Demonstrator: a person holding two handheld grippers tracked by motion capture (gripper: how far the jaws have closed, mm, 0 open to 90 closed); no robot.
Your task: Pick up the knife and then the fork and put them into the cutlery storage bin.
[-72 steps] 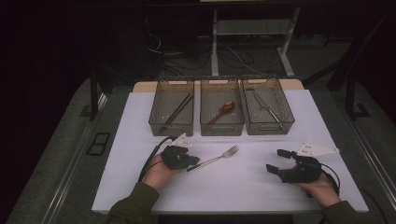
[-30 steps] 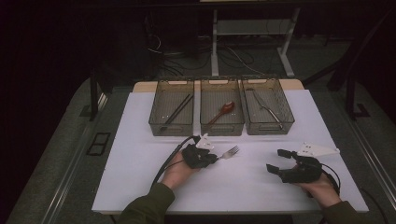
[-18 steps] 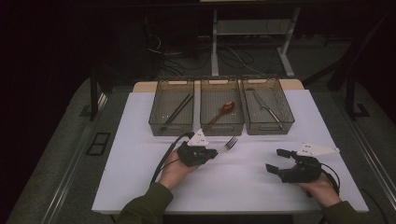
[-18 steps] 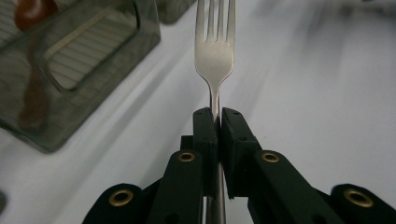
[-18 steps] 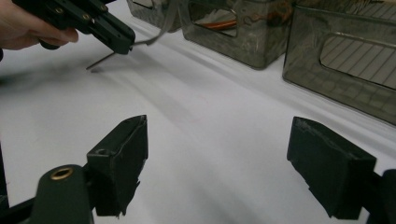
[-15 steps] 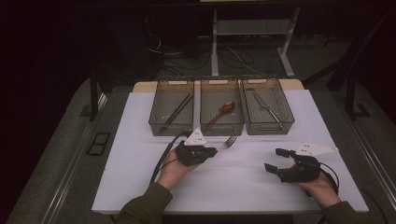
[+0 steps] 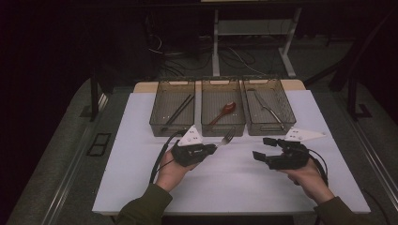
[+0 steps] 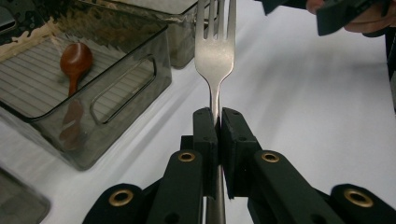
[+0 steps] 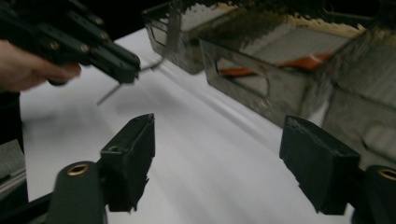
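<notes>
A metal fork (image 7: pixel 227 138) is clamped by its handle in my left gripper (image 7: pixel 212 149), just off the white tabletop in front of the middle tray. In the left gripper view the jaws pinch the fork (image 8: pixel 215 51) handle, tines pointing away from my left gripper (image 8: pixel 218 135). My right gripper (image 7: pixel 262 147) hovers to the right of it, and its jaws have just been closing a little, with nothing between them. The right gripper view shows my right gripper (image 9: pixel 217 154) with a wide gap over bare table, and the left gripper (image 9: pixel 126 70) with the fork (image 9: pixel 156 65) farther off.
Three clear trays stand in a row at the back: the left tray (image 7: pixel 157 126) holds dark chopsticks (image 7: pixel 177 110), the middle tray (image 7: pixel 206 127) a brown wooden spoon (image 7: pixel 225 110), the right tray (image 7: pixel 287 123) a metal utensil (image 7: pixel 264 107). The white board (image 7: pixel 234 187) ends just before the person.
The left gripper has lifted the fork off the table and carried it up toward the trays. The right gripper has shifted left and its jaws have narrowed slightly.
</notes>
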